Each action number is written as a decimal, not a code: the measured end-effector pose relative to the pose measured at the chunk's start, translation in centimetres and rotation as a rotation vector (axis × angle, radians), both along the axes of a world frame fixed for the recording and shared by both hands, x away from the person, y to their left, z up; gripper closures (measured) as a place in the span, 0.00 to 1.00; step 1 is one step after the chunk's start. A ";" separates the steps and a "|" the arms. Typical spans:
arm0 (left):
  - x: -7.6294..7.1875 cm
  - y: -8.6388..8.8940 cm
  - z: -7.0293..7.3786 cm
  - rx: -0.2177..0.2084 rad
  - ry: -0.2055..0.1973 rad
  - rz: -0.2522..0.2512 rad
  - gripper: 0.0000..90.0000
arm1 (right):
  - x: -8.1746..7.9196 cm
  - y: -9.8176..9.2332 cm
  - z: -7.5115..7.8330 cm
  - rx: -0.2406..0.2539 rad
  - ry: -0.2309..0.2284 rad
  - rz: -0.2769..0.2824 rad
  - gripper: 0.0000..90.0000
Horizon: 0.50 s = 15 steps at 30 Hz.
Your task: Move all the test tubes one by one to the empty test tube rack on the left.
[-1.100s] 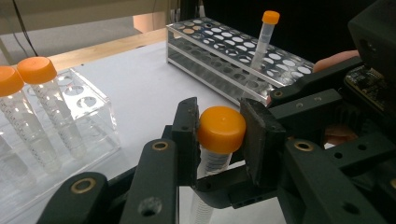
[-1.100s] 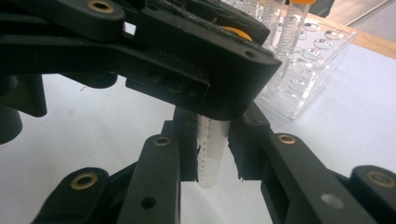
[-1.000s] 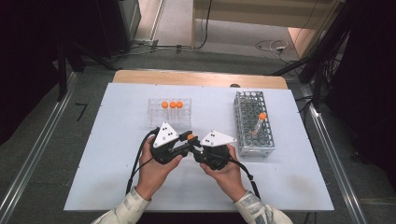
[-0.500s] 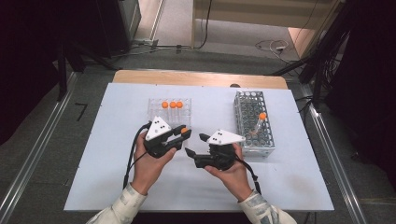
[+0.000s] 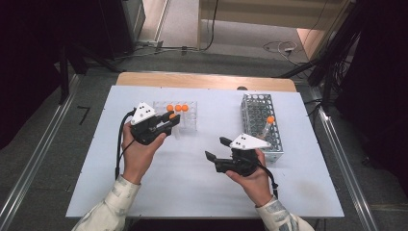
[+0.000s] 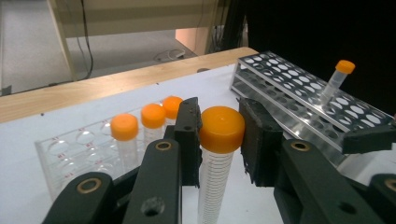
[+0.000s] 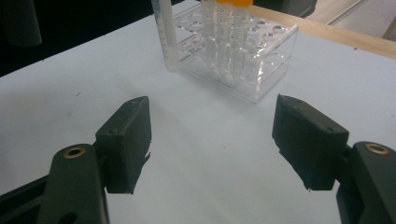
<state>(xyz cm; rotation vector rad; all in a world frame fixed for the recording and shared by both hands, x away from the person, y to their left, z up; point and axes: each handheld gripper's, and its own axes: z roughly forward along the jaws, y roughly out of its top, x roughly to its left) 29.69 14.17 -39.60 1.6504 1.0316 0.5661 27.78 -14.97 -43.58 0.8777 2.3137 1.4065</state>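
1. A white rectangular table [image 5: 192, 187] with a pale wooden strip along its far edge carries everything. A person's 2 forearms come in from the near edge, each hand holding a black two-fingered gripper.

2. A grey perforated metal tube rack [image 5: 262, 122] stands at the far right of the table. 1 orange-capped tube [image 5: 267, 126] leans in it, tilted rather than upright.

3. A clear plastic tube rack [image 5: 186, 115] stands left of centre, towards the far side. It holds 3 clear tubes with orange caps [image 6: 140, 122] in a row.

4. The left gripper [image 5: 166, 123] is just in front of the clear rack, at its left end. Its fingers [image 6: 187, 140] are closed on a clear graduated plastic tube with an orange screw cap [image 6: 220, 133], pinching it just below the cap. The tube's long axis is upright, hanging straight down between the fingers, its lower end out of sight.

5. The right gripper [image 5: 216, 149] is nearer the person, beside the metal rack. Its fingers [image 7: 126, 140] stand wide apart with nothing between them, pointing left across bare table towards the clear rack.

6. Judgement: the held tube belongs to the left hand alone. The clear rack is just beside it, the metal rack well apart to the right, so setting it down depends on keeping it upright over an open hole.
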 end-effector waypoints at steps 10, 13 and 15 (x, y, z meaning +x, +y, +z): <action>1.5 1.3 0.4 -0.002 0.000 0.056 0.78 | 0.0 -2.1 0.3 0.018 -0.010 -0.041 0.30; 2.2 1.7 0.6 0.011 -0.004 0.078 0.78 | 0.0 -2.6 0.3 0.020 -0.012 -0.052 0.30; 2.8 2.1 0.8 0.012 -0.006 0.096 0.78 | 0.1 -2.9 0.3 0.020 -0.011 -0.059 0.30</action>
